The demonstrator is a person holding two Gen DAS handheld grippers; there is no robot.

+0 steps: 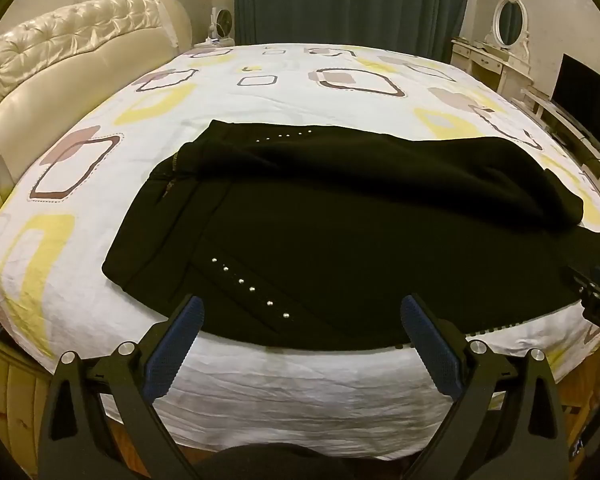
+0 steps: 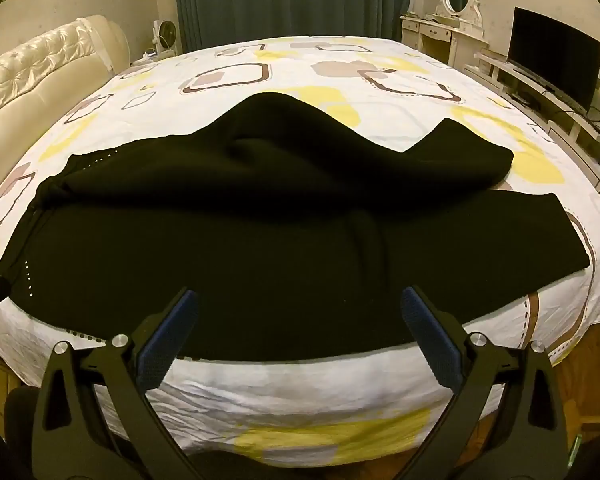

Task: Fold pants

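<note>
Black pants (image 1: 340,240) lay across the near half of the bed (image 1: 300,380), on a white sheet w/ yellow & brown square shapes (image 1: 360,80). Waist end sat toward 9 o'clock in the left wrist view, legs ran out toward 3 o'clock. Far leg was rumpled and partly heaped over the near one; in the right wrist view its bulge (image 2: 284,136) rose toward 12 o'clock, and the near leg's hem (image 2: 560,232) reached 3 o'clock. A row of small silver studs (image 1: 248,286) ran diagonally near the waist at about 7 o'clock of the garment; a second row (image 1: 284,136) showed on the far side.

Left gripper (image 1: 300,316) hung at 6 o'clock in its own view, jaws spread wide, nothing between them, blue pads (image 1: 176,344) over the pants' near edge at the mattress rim. Can't tell if the tips touched cloth. Right gripper (image 2: 298,312) likewise wide apart & empty, over the near leg's edge; part of it also showed at 3 o'clock in the left view (image 1: 596,292).

Cream tufted headboard (image 1: 80,52) at 10 o'clock, teal curtain (image 1: 348,0) at 12, dark TV screen (image 2: 552,64) at 2.
</note>
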